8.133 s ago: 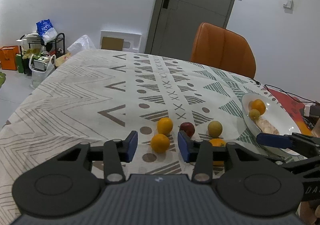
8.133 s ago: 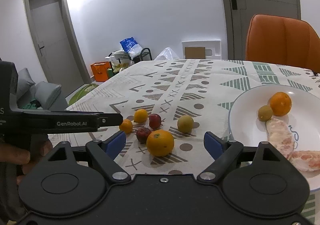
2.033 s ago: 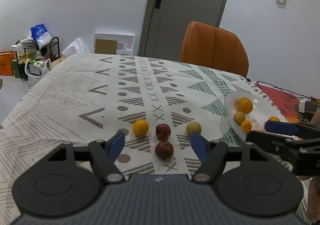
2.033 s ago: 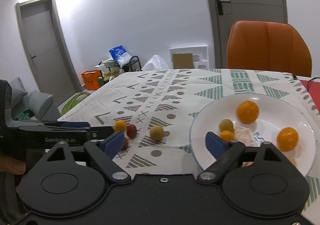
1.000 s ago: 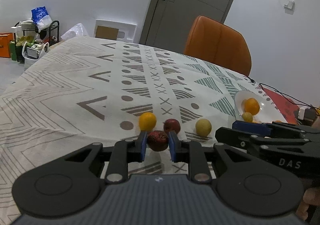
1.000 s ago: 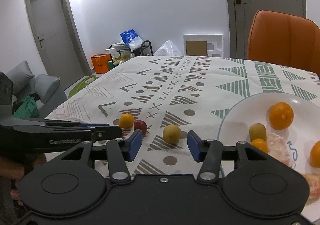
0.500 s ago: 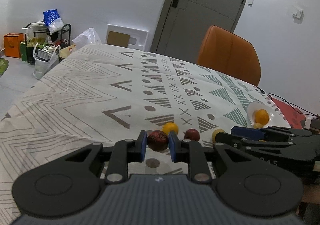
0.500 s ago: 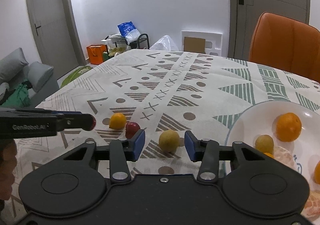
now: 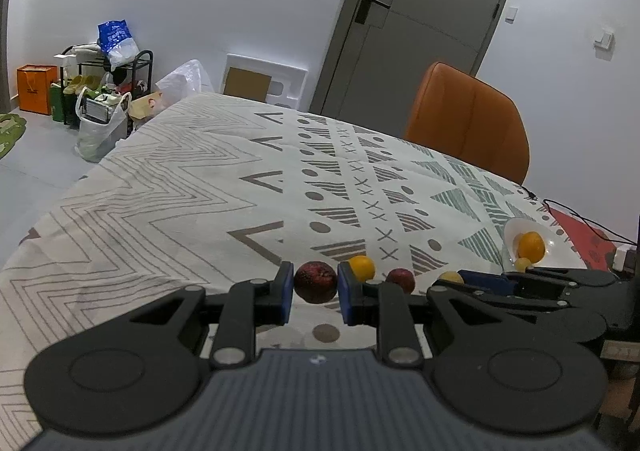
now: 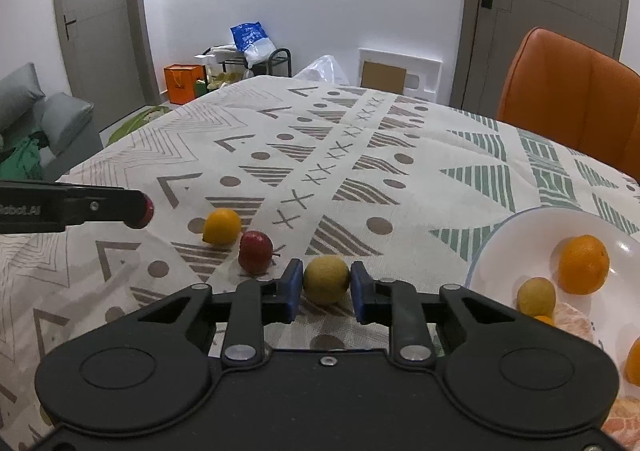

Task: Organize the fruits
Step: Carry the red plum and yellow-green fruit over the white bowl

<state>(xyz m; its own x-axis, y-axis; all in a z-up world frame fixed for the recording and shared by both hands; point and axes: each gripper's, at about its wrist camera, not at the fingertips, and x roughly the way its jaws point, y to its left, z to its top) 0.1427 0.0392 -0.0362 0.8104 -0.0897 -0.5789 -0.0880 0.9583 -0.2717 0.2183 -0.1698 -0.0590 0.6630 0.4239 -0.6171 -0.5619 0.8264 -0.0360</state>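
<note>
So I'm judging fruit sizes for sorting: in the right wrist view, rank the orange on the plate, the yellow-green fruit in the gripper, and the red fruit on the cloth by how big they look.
1. Orange on the plate
2. Yellow-green fruit, nearly as large as the orange; it is nearer the camera, so unsure
3. Red fruit, smallest

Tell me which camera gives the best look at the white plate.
The right wrist view: the white plate sits close, showing an orange, a small yellow-green fruit and peeled segments. In the left wrist view it is a small sliver far right, partly behind the right gripper.
</note>
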